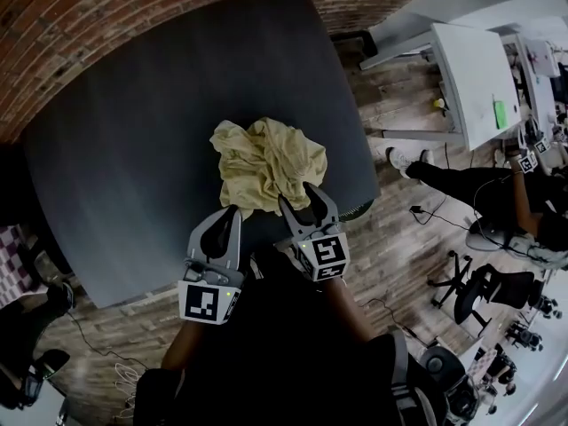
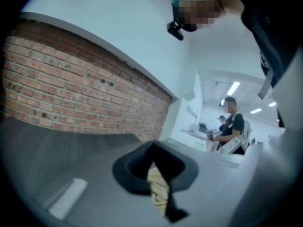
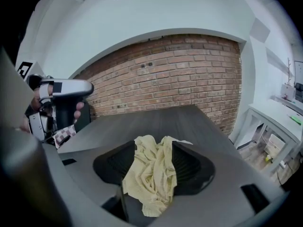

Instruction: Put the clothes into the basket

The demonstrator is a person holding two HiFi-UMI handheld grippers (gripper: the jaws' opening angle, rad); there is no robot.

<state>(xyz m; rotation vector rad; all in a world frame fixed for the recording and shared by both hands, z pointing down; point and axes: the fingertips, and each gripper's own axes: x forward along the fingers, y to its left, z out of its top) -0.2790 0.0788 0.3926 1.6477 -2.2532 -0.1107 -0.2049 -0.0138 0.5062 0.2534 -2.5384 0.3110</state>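
Task not begun | crumpled pale-yellow cloth (image 1: 266, 162) on dark grey surface (image 1: 133, 149) | no basket seen | left claw (image 1: 232, 213) pinches cloth | right claw (image 1: 299, 195) open astride it

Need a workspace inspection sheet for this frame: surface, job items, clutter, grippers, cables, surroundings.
Surface: dark grey table, only the cloth on it.
Job's things: crumpled yellow cloth by the table's near edge; basket not in view.
Clutter: nothing seen.
Grippers: left gripper jaws nearly together, a strip of cloth shows in the gap, grip unclear; right gripper jaws apart, cloth between them.
Cables: black cable on the floor right of the table.
Surroundings: brick wall, white desk, seated person.
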